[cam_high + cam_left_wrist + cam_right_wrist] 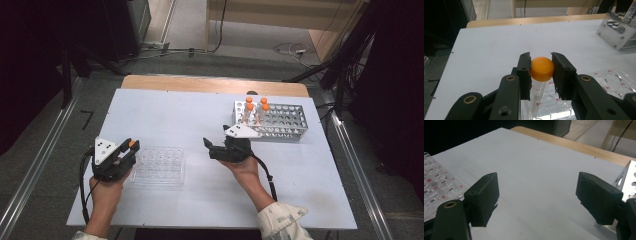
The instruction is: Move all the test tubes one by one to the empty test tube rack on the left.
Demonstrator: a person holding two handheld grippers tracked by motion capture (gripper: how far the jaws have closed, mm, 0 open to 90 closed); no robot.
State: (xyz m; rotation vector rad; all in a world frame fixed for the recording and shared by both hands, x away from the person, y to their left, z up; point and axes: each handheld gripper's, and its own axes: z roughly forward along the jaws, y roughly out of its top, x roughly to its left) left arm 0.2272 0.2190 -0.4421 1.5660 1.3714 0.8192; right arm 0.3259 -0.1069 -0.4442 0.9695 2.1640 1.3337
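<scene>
Right now the left gripper (541,75) has its jaws clamped on the orange cap (542,68) of a clear tube (537,96), holding it upright over the near-left part of the clear well plate (159,166), which lies flat on the white table (165,115). In the high view the left gripper (129,148) sits at the plate's left edge, with the cap showing as an orange dot between the jaws. The right gripper (537,197) hangs with its jaws wide apart and nothing between them, over bare table between the plate and the metal rack (280,121), where four more orange-capped tubes (256,106) stand at the left end.

The risk I see lies in the grip itself: the pads pinch only the rounded cap, so the tube could swing or slip out if the hand tilts or moves fast. Its lower end hangs just over the wells, and a careless descent could catch a well rim and shove the light plate, since nothing is steadying it
</scene>
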